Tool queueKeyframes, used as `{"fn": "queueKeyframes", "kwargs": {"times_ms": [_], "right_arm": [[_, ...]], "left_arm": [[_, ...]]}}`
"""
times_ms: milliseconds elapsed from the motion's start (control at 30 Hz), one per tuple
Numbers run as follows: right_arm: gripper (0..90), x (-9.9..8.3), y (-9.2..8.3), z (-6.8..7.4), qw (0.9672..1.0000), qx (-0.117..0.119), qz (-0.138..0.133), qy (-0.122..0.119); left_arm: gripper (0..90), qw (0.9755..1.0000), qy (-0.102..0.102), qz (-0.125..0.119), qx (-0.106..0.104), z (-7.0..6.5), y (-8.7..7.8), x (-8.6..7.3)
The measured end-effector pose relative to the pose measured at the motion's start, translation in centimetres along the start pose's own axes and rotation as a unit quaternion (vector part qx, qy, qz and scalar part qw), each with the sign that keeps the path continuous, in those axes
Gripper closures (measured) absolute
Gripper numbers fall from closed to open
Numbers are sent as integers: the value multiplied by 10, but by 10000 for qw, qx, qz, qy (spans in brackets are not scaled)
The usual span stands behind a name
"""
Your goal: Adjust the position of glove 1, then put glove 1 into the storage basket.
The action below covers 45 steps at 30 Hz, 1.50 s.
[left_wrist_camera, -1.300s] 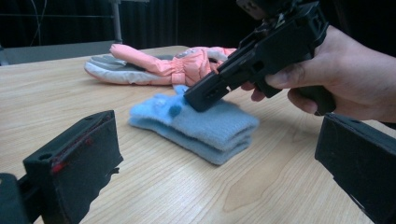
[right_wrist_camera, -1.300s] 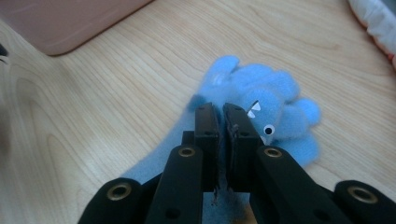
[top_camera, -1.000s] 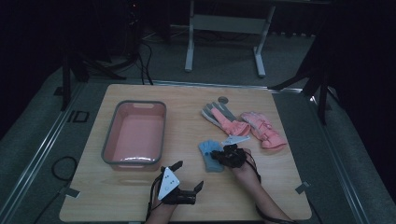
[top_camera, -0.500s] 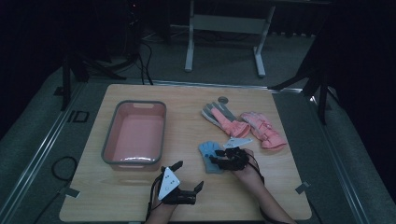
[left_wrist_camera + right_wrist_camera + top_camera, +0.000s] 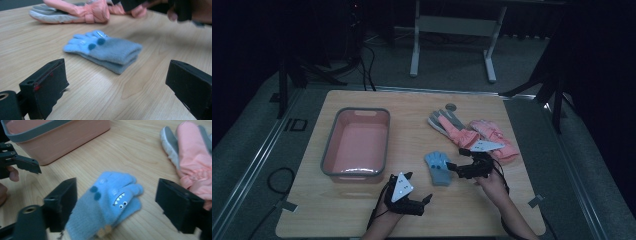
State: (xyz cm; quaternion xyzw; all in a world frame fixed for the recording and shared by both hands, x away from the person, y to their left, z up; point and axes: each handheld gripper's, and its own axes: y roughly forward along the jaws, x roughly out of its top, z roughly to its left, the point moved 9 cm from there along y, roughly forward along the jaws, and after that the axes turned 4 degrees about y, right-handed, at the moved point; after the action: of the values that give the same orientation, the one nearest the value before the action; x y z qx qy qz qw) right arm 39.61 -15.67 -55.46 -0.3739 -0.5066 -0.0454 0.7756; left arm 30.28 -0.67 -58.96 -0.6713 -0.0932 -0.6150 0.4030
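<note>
My right gripper (image 5: 460, 167) has lifted back off the blue glove (image 5: 439, 167), its fingers having just been opening; they now stand spread wide with the glove lying loose below and between them, not pinched. The glove lies flat on the counter (image 5: 512, 200), near the middle, just right of the pink tub (image 5: 357, 142) and in front of the pink mittens (image 5: 477, 135). My left gripper (image 5: 412, 202) hovers near the counter's front edge, fingers spread, empty.
</note>
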Motion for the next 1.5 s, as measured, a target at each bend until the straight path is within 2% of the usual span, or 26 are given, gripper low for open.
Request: {"fn": "queueKeyframes", "kwargs": {"times_ms": [133,167,200,233,300,433,467,500,533,567,633,667,700,733,767,800,833,967,1000,1033,1133,1167,1200,1267,1400,1500], "right_arm": [[153,1,-2,-2,9997,55,112,230],[153,1,-2,-2,9997,55,112,230],[134,0,-2,-1,9993,108,162,315],[118,0,-2,1,9994,135,159,275],[123,1,0,4,9996,157,107,219],[334,4,8,0,9993,2,277,251],[334,4,8,0,9993,2,277,251],[425,5,14,-4,9988,-125,360,303],[429,5,18,-6,9983,-165,421,370],[442,5,22,-8,9980,-162,465,386],[428,5,31,-11,9971,-194,544,502],[396,3,36,-12,9963,-171,607,585],[371,2,40,-14,9959,-243,635,602],[348,0,44,-18,9951,-397,674,600],[348,0,44,-18,9951,-397,674,600],[344,-2,48,-19,9947,-395,703,638],[338,-5,52,-20,9941,-408,732,696],[336,-16,59,-22,9933,-522,832,604],[336,-18,61,-21,9937,-493,836,565],[333,-19,62,-20,9938,-505,832,527],[333,-26,66,-17,9936,-520,909,417],[345,-27,67,-16,9941,-522,882,364],[392,-27,67,-14,9945,-497,887,268],[436,-28,67,-11,9949,-437,887,210],[657,-28,68,-5,9945,-207,1021,122],[755,-28,68,-3,9936,-32,1095,293]], "left_arm": [[61,9985,449,78,-314,-8,8,8],[65,9985,449,78,-314,-8,8,8],[65,9968,676,136,-408,-10,12,11],[69,9948,840,181,-550,-13,17,14],[72,9922,1002,283,-688,-16,24,17],[94,9858,1371,455,-854,-19,37,23],[120,9858,1371,455,-854,-19,37,23],[121,9829,1530,543,-872,-18,44,26],[146,9808,1607,578,-938,-19,48,26],[149,9808,1607,578,-938,-19,48,26],[208,9756,1840,713,-968,-18,57,24],[233,9756,1840,713,-968,-18,57,24],[284,9710,2028,813,-970,-18,61,21],[324,9684,2112,867,-1008,-19,63,19],[340,9684,2112,867,-1008,-19,63,19],[340,9658,2206,958,-971,-17,66,16],[386,9648,2207,1004,-1020,-17,67,14],[420,9635,2260,1074,-957,-12,69,10],[424,9618,2352,1083,-885,-12,70,9],[424,9590,2473,1091,-851,-12,70,7],[459,9561,2615,1031,-828,-15,69,7],[485,9541,2693,1047,-790,-14,69,6],[514,9537,2708,1050,-782,-14,69,6],[567,9549,2640,1076,-832,-13,69,6],[653,9613,2354,1115,-895,-10,71,6],[727,9651,2118,1194,-978,-8,71,10]]}}
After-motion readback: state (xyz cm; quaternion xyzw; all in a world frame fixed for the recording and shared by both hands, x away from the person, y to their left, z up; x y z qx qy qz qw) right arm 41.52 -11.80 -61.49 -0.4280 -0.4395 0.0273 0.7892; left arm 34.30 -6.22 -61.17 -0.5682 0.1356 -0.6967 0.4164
